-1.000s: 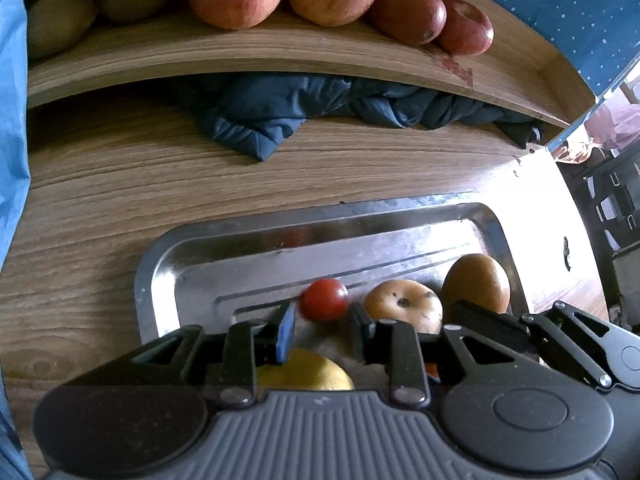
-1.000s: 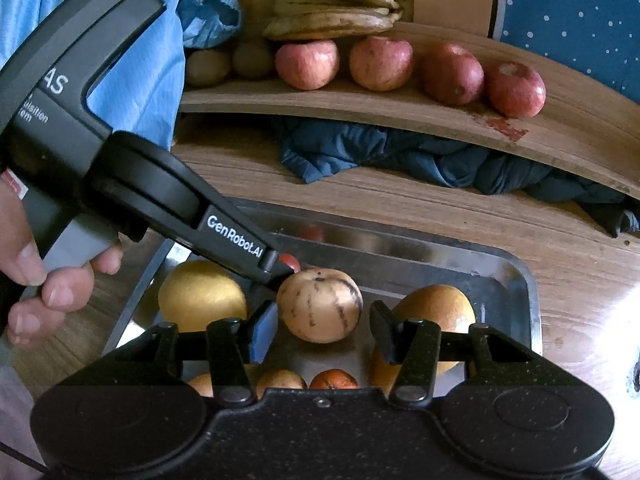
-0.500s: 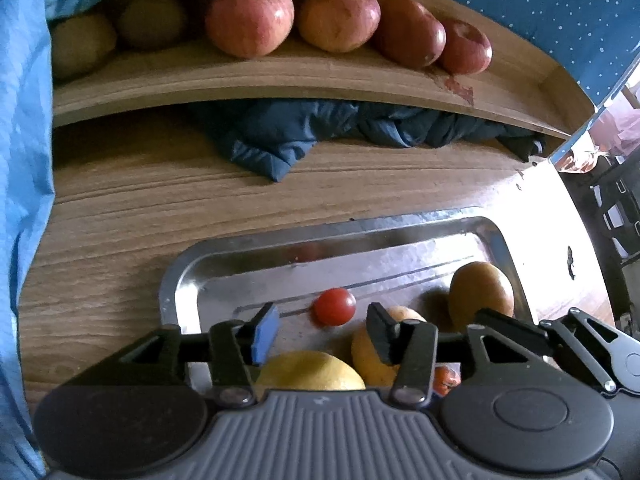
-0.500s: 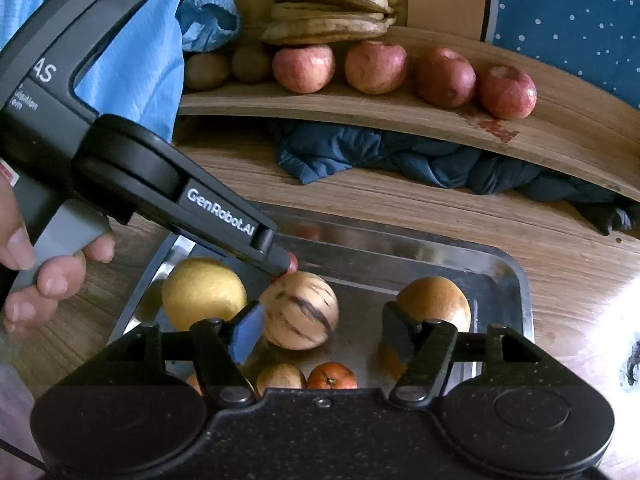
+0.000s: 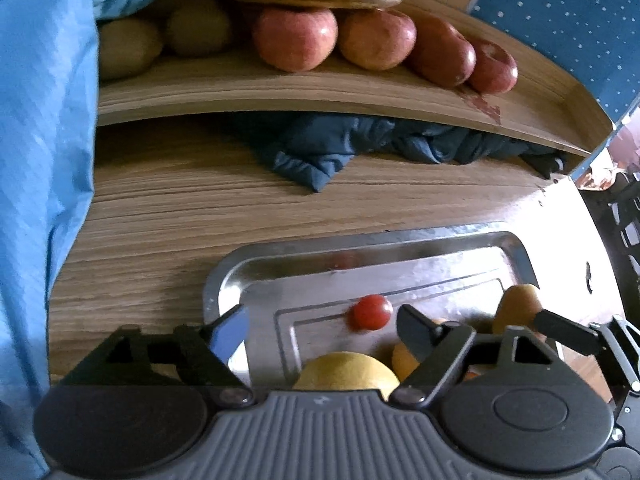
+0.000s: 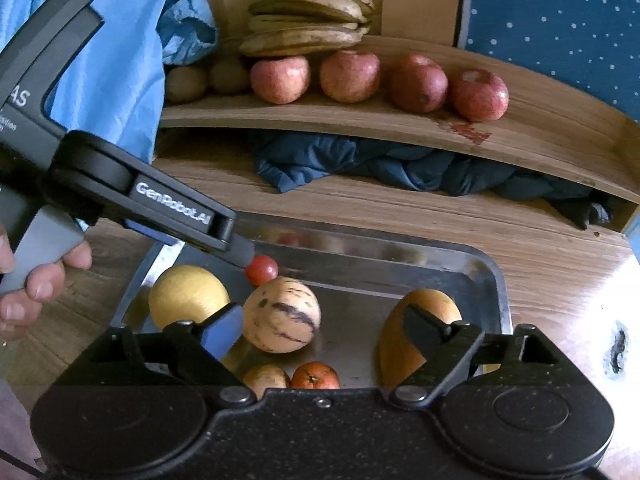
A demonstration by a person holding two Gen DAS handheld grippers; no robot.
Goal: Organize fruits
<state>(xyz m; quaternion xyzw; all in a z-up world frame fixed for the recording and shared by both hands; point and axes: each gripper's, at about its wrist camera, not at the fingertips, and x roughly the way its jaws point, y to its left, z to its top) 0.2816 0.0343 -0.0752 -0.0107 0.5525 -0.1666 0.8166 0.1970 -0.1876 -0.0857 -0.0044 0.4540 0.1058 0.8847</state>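
Observation:
A steel tray [image 5: 420, 240] [image 6: 492, 276] holds a small red tomato [image 5: 370, 312] [image 6: 262, 270], a yellow fruit [image 5: 346, 372] [image 6: 186, 298], a striped pale melon [image 6: 282, 316], an orange-brown fruit [image 6: 420, 320] [image 5: 518, 306] and a tangerine [image 6: 316, 376]. My left gripper [image 5: 322, 330] is open and empty just behind the tomato. It also shows in the right wrist view [image 6: 240, 250], its tip beside the tomato. My right gripper [image 6: 322, 330] is open above the tray, with the striped melon between its fingers.
A wooden shelf [image 6: 540, 128] at the back carries red apples [image 6: 352, 76], kiwis [image 6: 186, 84] and bananas [image 6: 308, 20]. A dark blue cloth [image 6: 360, 164] lies under it. A blue sleeve [image 5: 36, 160] fills the left side.
Both grippers have opened wider. The left gripper has let go of the tomato and drawn back; the tomato lies on the tray. The right gripper has pulled back from the striped melon.

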